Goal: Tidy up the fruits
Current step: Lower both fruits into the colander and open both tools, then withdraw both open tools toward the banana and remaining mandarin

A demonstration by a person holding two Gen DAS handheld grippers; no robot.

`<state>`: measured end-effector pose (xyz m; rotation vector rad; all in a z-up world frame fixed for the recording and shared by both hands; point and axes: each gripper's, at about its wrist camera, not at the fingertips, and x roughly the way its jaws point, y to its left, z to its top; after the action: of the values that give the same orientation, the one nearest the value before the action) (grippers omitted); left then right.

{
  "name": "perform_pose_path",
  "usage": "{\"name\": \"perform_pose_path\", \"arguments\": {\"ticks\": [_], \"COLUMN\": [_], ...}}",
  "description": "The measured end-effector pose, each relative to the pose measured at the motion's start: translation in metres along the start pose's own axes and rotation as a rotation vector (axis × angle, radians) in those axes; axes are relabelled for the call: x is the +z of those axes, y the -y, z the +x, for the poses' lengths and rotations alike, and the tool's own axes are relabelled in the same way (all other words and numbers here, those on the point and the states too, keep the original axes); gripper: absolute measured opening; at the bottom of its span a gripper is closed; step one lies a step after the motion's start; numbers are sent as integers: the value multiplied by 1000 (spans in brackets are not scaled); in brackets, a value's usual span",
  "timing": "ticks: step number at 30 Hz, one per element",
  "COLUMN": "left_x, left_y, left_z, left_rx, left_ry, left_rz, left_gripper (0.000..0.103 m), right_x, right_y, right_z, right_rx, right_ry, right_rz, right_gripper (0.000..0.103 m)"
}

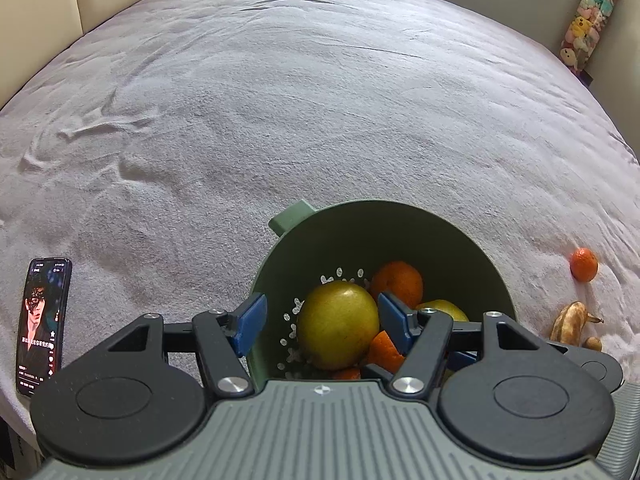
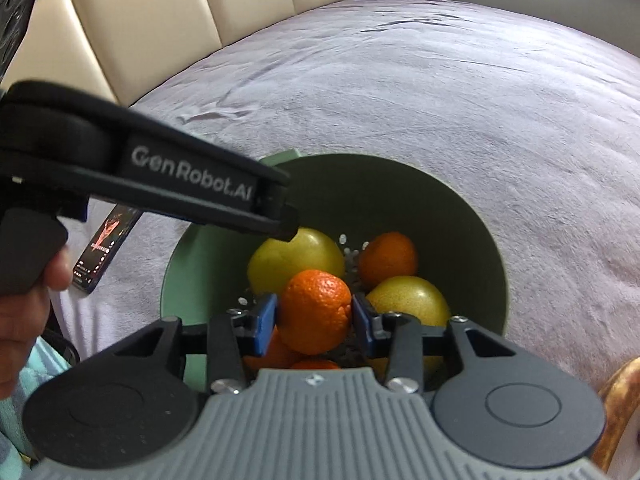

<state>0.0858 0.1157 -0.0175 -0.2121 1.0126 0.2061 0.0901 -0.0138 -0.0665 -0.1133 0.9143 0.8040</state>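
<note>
A green colander bowl (image 1: 400,216) (image 2: 360,184) stands on the grey bed cover. It holds two yellow fruits (image 1: 338,326) (image 2: 408,300) and several oranges (image 1: 398,282) (image 2: 388,260). My left gripper (image 1: 322,312) is open over the bowl's near rim, one finger outside the wall and one inside, above a yellow fruit. My right gripper (image 2: 314,312) is shut on an orange (image 2: 316,310), held just above the fruit in the bowl. Outside the bowl to the right lie a small orange (image 1: 584,264) and a browned banana (image 1: 568,322) (image 2: 618,408).
A lit phone (image 1: 42,324) (image 2: 108,248) lies on the cover left of the bowl. A person's hand (image 2: 24,312) holds the left gripper's black body (image 2: 192,176). A padded headboard (image 2: 160,20) runs along the left, and plush toys (image 1: 588,20) hang at the far right.
</note>
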Motion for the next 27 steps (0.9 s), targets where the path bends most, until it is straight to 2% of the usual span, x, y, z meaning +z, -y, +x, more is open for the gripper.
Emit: {"name": "perform_pose_path", "arguments": {"ticks": [4, 8, 10, 12, 14, 19, 22, 27], "left_x": [0, -1, -1, -1, -1, -2, -3, -4], "left_y": [2, 4, 6, 8, 10, 16, 22, 33], "left_z": [0, 1, 1, 1, 0, -7, -13, -22], "left_rx": [0, 1, 0, -1, -1, -11, -29, -57], "left_ry": [-3, -8, -9, -10, -9, 15, 40, 79], "left_rz": [3, 9, 14, 21, 26, 40, 55, 74], "left_gripper": [75, 75, 75, 75, 75, 75, 75, 75], "right_x": [-1, 0, 0, 1, 1, 3, 4, 2], "right_y": [-12, -13, -12, -12, -10, -3, 3, 20], "right_z": [1, 0, -2, -7, -14, -30, -43, -59], "right_rx": [-36, -37, -33, -47, -54, -68, -79, -146], "right_ry": [-10, -18, -14, -1, 10, 50, 84, 117], "right_rz": [-70, -84, -79, -85, -87, -54, -18, 68], "right_gripper": [38, 40, 46, 60, 60, 61, 66, 67]}}
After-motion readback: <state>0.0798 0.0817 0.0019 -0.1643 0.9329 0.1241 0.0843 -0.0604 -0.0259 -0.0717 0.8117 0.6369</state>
